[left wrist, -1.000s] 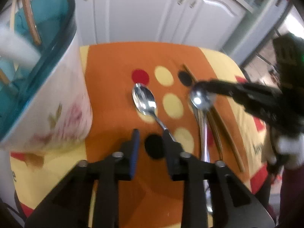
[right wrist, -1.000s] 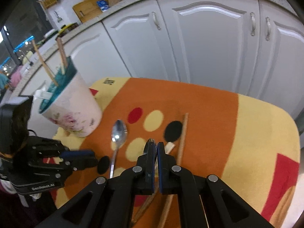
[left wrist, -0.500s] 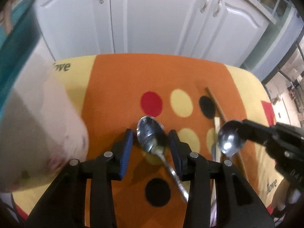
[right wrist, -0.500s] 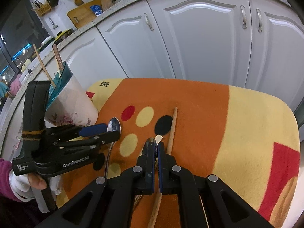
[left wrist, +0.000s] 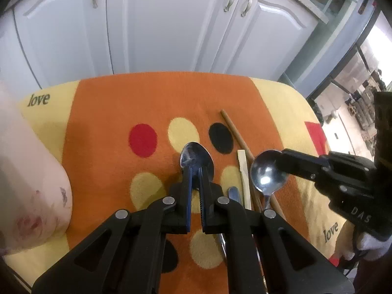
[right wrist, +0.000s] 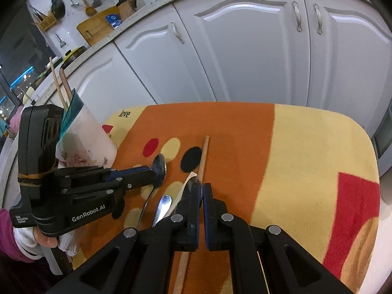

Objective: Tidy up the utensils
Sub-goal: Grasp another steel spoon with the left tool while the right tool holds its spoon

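My left gripper (left wrist: 194, 171) is shut on a steel spoon (left wrist: 196, 156) low over the orange mat; it also shows in the right wrist view (right wrist: 156, 171). My right gripper (right wrist: 202, 188) is shut on a second steel spoon (left wrist: 268, 174), held just above the mat to the right of the first. A brown chopstick (left wrist: 235, 132), a pale stick (left wrist: 243, 171) and another steel handle (right wrist: 163, 205) lie on the mat between the grippers. The floral holder cup (right wrist: 85, 137) with a teal inside stands at the left and holds two chopsticks (right wrist: 61, 83).
The table is covered by an orange and yellow mat (left wrist: 110, 112) with coloured dots. White cabinet doors (left wrist: 159, 24) stand close behind the table's far edge. A kitchen counter with a cutting board (right wrist: 98, 24) is at the far left.
My left gripper has moved forward over the lying spoon and closed on it. The holder cup has slid out to the left edge of the left view. My right gripper keeps holding its spoon.
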Available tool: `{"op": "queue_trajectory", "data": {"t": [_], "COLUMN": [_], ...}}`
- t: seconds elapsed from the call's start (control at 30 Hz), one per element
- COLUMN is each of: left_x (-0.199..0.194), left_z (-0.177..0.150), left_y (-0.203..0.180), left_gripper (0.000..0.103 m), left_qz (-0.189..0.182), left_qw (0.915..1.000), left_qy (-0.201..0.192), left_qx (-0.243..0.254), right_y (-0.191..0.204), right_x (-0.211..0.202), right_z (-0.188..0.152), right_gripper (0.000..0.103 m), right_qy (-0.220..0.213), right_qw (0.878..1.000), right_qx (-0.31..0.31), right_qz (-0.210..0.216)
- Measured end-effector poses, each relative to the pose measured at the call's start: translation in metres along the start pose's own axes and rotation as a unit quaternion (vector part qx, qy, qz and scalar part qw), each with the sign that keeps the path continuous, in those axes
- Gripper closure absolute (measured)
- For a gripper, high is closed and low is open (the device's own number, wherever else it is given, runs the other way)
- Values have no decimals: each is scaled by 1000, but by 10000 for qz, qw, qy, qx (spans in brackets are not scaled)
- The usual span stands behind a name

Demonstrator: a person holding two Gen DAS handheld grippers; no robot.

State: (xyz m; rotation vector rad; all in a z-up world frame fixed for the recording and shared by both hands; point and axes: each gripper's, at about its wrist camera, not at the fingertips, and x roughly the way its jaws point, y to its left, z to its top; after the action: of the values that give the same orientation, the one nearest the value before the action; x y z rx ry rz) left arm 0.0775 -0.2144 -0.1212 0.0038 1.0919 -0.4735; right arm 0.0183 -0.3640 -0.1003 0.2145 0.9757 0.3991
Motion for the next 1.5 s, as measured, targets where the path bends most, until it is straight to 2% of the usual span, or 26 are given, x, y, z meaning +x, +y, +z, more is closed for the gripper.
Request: {"op": "queue_trajectory", "data": {"t": [0.1, 0.17, 0.2, 0.23, 0.27, 0.6, 0.67, 0.7, 0.73, 0.8, 0.93, 1.1, 1.2, 1.33, 1.5], "left_x": [-2, -6, -7, -8, -8, -2, -1, 0, 0, 1, 0, -11, -30, -58, -54], "left_z": [-2, -5, -4, -3, -3, -1, -1, -1, -1, -1, -5, -8, -10, -13, -14], "left_y": [3, 7, 7, 7, 7, 10, 10, 10, 9, 8, 1, 6, 8, 2, 9], "left_gripper": [97, 90, 83, 70, 64, 62, 63, 69, 82, 92, 97, 103, 103, 103, 102], "left_qz": [-81, -122, -134, -132, -91, 41, 33, 35, 34, -78, -64, -112, -255, -321, -258], "left_qw": [9999, 9999, 9999, 9999, 9999, 9998, 9997, 9997, 9997, 9997, 9999, 9998, 9993, 9983, 9990], "left_qy": [64, 81, 55, 24, 19, -78, -108, -114, -98, -83, -84, -91, -194, -479, -325], "left_qx": [-32, -31, -26, -28, -49, -188, -200, -214, -220, -216, -30, -121, -197, -3, -190], "right_y": [0, -3, -5, -6, -8, -6, -7, -7, -8, -9, -8, 3, 13, 25, 30], "right_x": [3, 7, 10, 10, 10, 10, 14, 15, 18, 21, 27, 22, 5, -19, -38], "right_z": [1, 2, 2, 2, 1, -2, -2, -2, -3, -4, -4, -4, -2, 1, 3], "right_gripper": [101, 101, 101, 101, 101, 100, 100, 100, 100, 100, 100, 100, 100, 100, 100], "right_qy": [26, 78, 120, 116, 110, 68, 89, 94, 102, 88, 59, 17, -178, -458, -626], "right_qw": [9999, 9997, 9995, 9994, 9993, 9991, 9991, 9989, 9985, 9975, 9969, 9981, 9986, 9983, 9978], "right_qx": [40, 149, 211, 251, 269, 228, 196, 209, 248, 328, 370, 201, 86, -90, -125], "right_qz": [92, 169, 180, 206, 235, 338, 367, 403, 485, 620, 698, 589, 487, 356, 189]}}
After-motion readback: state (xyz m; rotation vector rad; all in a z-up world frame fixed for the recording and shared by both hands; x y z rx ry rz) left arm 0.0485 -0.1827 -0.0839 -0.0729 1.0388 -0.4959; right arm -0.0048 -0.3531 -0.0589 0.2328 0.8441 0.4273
